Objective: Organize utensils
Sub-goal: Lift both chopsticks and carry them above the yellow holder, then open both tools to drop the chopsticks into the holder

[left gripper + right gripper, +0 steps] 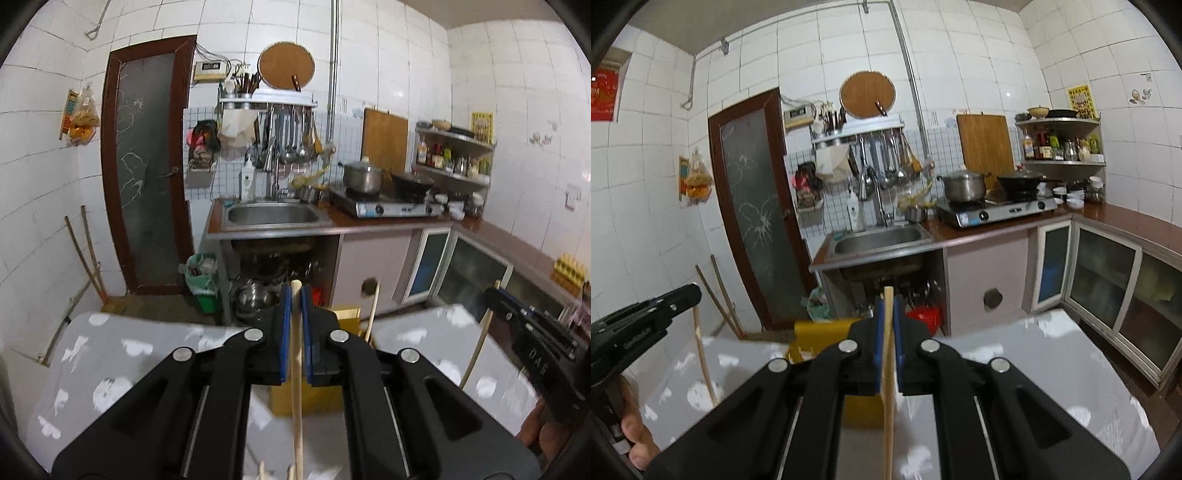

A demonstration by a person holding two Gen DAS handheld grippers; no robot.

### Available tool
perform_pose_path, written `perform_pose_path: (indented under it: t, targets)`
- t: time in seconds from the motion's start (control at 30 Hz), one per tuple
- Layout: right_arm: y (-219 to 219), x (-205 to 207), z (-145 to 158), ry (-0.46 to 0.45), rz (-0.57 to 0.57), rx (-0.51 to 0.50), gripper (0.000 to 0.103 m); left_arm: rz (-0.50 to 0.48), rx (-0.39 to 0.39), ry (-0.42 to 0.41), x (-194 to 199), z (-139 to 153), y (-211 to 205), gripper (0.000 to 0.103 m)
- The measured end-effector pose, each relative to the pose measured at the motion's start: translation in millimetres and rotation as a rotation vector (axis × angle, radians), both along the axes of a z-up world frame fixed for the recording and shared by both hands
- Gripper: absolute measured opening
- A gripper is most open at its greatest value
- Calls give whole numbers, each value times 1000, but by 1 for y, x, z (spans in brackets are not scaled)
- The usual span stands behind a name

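My left gripper (295, 295) is shut on a pale wooden chopstick (296, 406) that stands upright between its blue pads, its top poking out above them. My right gripper (887, 306) is shut the same way on a second chopstick (887, 413). Both are held above a grey table (110, 362) with white blotches. Just beyond the fingers a yellow box (812, 336) stands on the table, with another stick (373, 314) leaning in it. Each view shows the other gripper at its side: the right gripper (496, 297) and the left gripper (692, 293), each with its stick hanging below.
Across the room are a steel sink (273, 214), a gas stove (391, 206) with a pot (362, 177) and a wok, hanging ladles, a corner shelf and glass-door cabinets (1108, 284). A brown door (147, 166) is on the left. More stick tips (263, 472) show at the bottom edge.
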State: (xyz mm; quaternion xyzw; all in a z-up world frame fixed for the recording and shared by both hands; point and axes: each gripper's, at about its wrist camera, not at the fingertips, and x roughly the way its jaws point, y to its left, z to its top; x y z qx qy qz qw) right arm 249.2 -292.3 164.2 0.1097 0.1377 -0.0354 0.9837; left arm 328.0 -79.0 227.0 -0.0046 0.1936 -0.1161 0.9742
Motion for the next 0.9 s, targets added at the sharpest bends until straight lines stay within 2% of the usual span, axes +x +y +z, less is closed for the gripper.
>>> perform_pose_path:
  t: [0.23,0.4,0.57,0.63,0.73,0.9]
  targets:
    - [-3,49,41,-69,-17,17,5,41,-14,-109,60,37,-23,4]
    - [2,82,49,-107,-14,6,5,71,-16,-163,99,38,-33,4]
    - [2,112,30,-95,15,26,5,79,-18,-144,132,10,-35,4]
    - [5,120,18,-85,25,14,5,67,-21,-113,142,-8,-34,4]
    - [9,131,-5,-51,50,18,5,54,15,-70,152,-40,-36,5]
    - [20,138,-42,21,102,1,7,36,87,-51,148,-71,-34,5]
